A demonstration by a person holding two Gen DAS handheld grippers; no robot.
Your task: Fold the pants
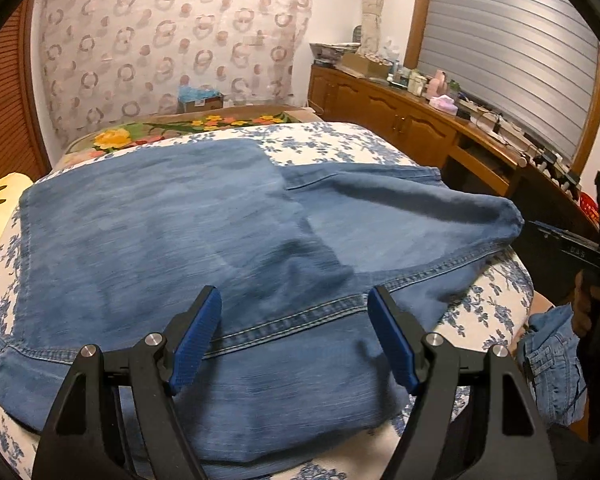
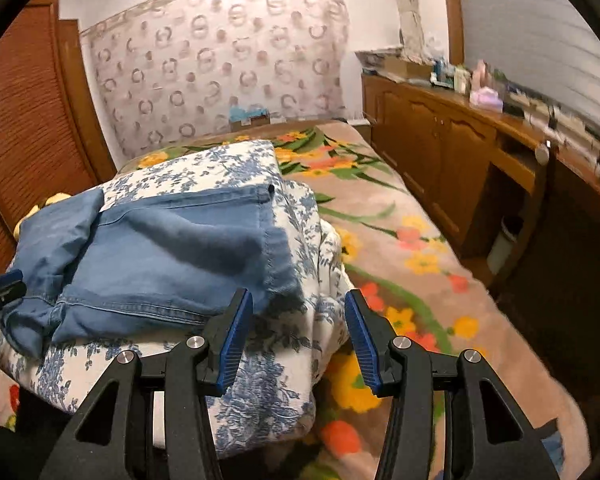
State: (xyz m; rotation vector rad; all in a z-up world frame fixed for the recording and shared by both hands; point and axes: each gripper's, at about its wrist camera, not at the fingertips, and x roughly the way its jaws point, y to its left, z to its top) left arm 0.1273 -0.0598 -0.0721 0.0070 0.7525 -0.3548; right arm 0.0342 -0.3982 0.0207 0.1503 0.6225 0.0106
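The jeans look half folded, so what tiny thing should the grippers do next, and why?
Probably lower the left gripper onto the near edge of the jeans and pinch it. Both grippers' jaws stand open, holding nothing, and the jeans lie loosely on the floral quilt, not yet neat.

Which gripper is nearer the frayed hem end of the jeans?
Right. The right gripper hangs open just beside the frayed hem; the left gripper, also open, hovers over the jeans, away from that end.

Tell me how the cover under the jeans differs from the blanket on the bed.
The cover is white with small blue flowers; the blanket is tan with large yellow and orange flowers. The cover forms a raised, folded pile carrying the jeans; the blanket lies flat beneath it. Both are floral.
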